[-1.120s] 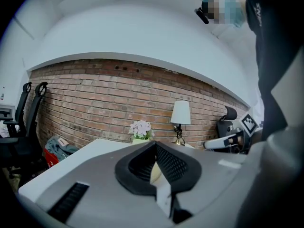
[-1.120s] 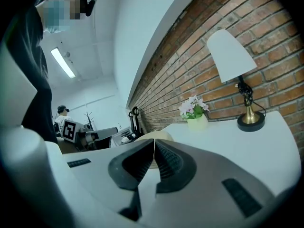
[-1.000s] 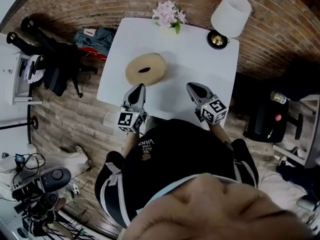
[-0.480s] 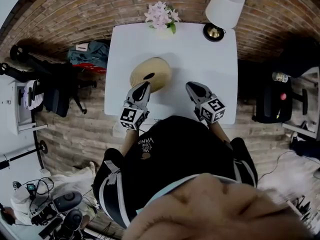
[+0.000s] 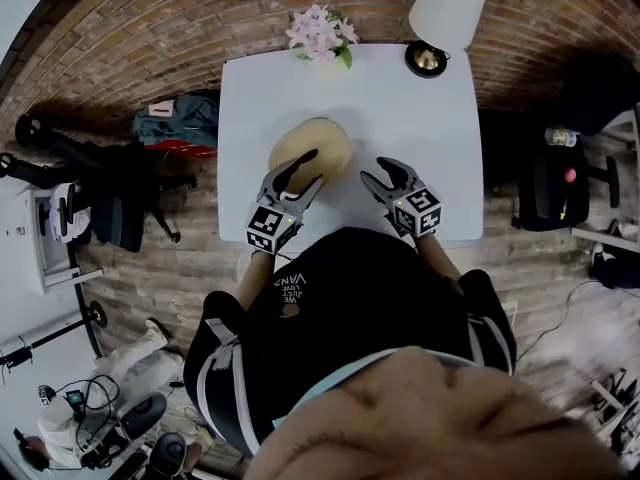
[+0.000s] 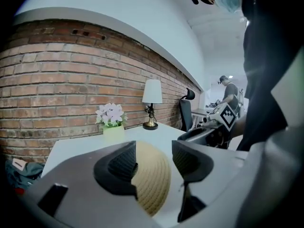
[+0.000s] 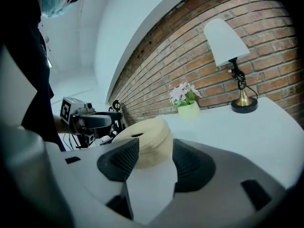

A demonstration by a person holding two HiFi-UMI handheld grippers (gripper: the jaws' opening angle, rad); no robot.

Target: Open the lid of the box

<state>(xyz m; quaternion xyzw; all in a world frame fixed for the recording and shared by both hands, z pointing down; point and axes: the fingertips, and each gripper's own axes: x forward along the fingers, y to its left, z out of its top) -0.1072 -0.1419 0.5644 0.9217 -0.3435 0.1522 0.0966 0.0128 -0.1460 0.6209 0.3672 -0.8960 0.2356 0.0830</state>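
Head view: lidded woven box (image 5: 314, 148) on table (image 5: 400, 108); left gripper (image 5: 298, 164), right gripper (image 5: 378, 174): jaws newly spread, empty.

Office-like studio room: exposed brick wall (image 6: 71, 80), white table (image 5: 400, 138) bearing a shaded lamp (image 5: 447, 8) and potted flowers (image 5: 318, 33), a black office chair (image 6: 186, 110), and cabled equipment (image 5: 90, 433) on the floor.
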